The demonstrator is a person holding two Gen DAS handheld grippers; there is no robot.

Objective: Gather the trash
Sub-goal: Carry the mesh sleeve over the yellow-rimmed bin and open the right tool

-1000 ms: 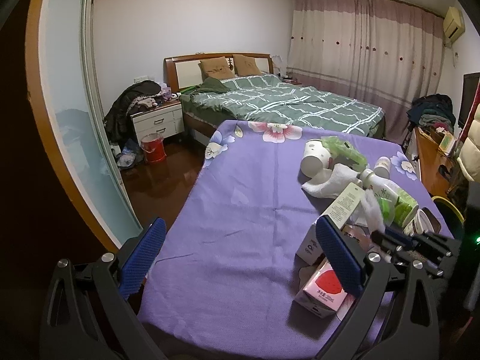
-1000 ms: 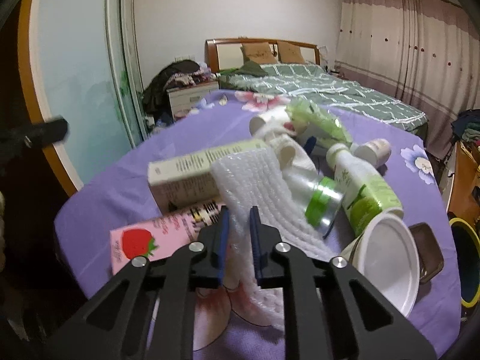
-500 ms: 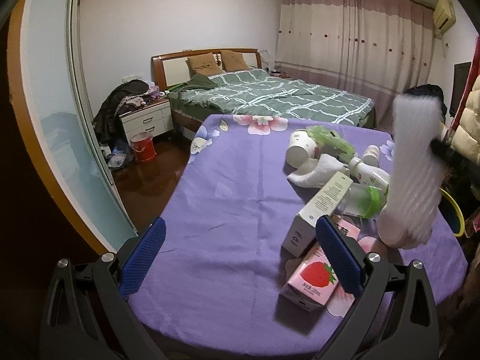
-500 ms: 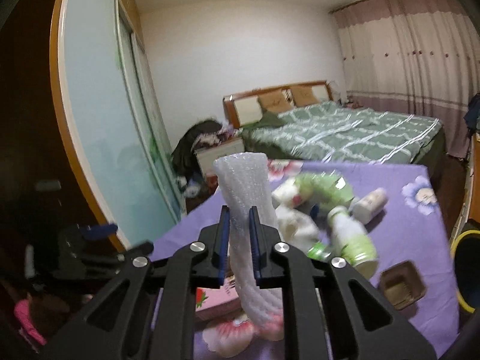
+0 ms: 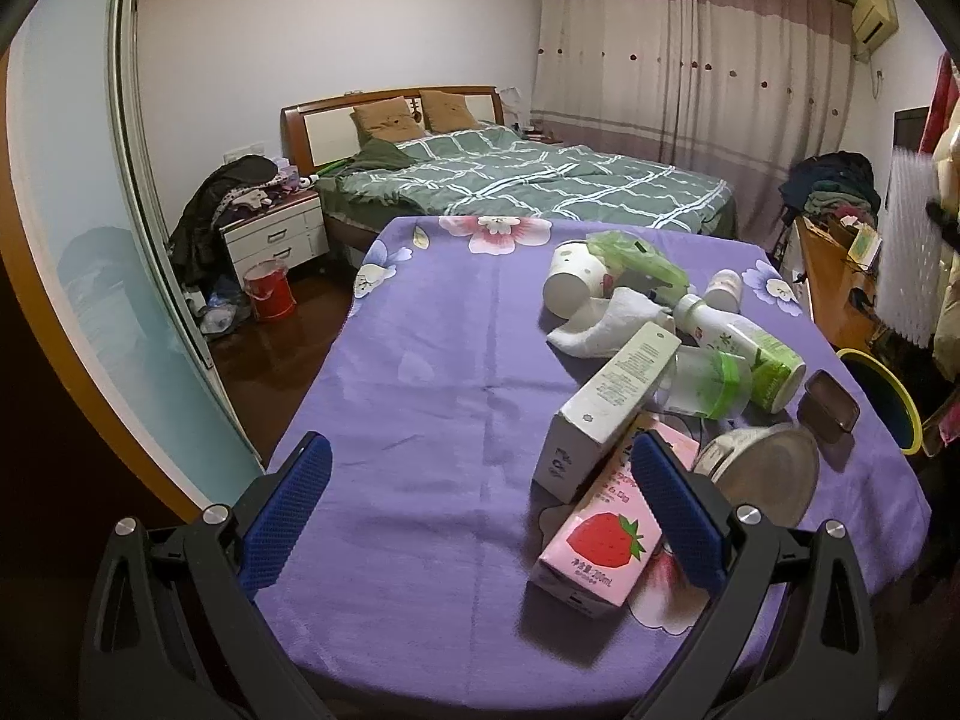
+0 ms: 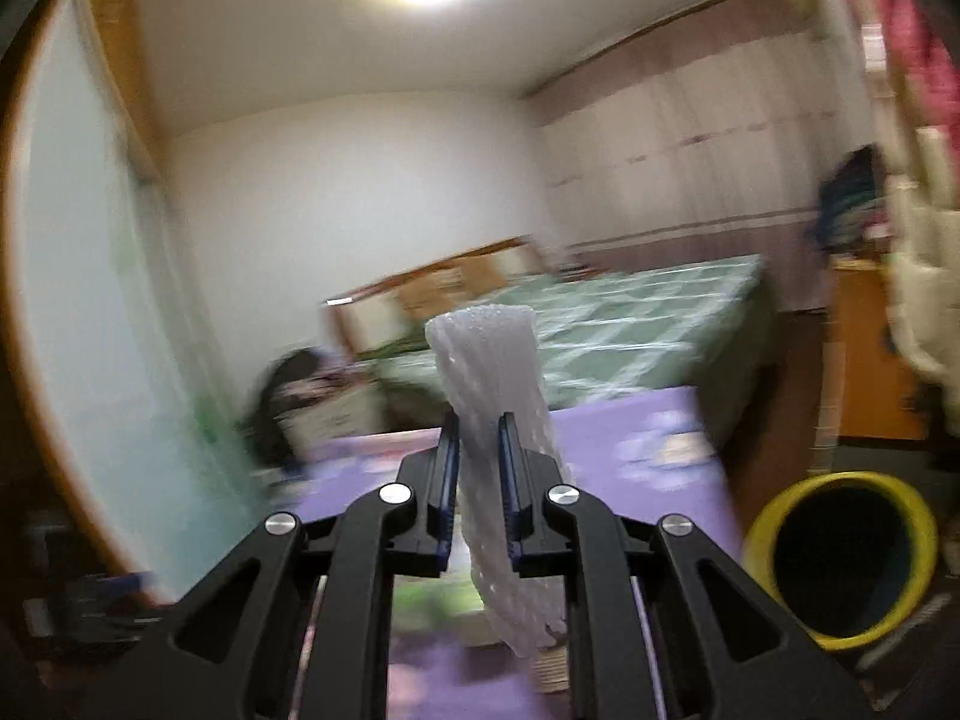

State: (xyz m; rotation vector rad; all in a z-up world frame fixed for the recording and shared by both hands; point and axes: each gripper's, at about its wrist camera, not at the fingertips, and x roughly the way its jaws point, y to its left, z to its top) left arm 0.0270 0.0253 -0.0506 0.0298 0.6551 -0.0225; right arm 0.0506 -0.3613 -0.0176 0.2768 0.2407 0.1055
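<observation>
My right gripper [image 6: 479, 444] is shut on a white foam net sleeve [image 6: 492, 372], which stands upright between its pads, lifted off the table. The same foam sleeve [image 5: 909, 252] shows at the far right of the left wrist view, high above a yellow-rimmed bin [image 5: 882, 384]. In the right wrist view the bin [image 6: 840, 558] lies low to the right. My left gripper [image 5: 474, 510] hangs open over the near edge of the purple table [image 5: 420, 390], with nothing between its fingers. A pink strawberry milk carton [image 5: 600, 534] lies by its right finger.
Trash lies on the table's right half: a long white box [image 5: 606, 396], a green-labelled bottle [image 5: 744, 342], a clear cup with green band [image 5: 708, 381], a white cup [image 5: 570, 279], a green bag [image 5: 636, 261], a metal bowl [image 5: 762, 468], a brown tray [image 5: 831, 405]. A bed [image 5: 528, 186] stands behind.
My right gripper lifted the foam sleeve off the trash pile and swung it up and to the right, toward the bin. The left gripper drifted slightly; its jaws stayed open.
</observation>
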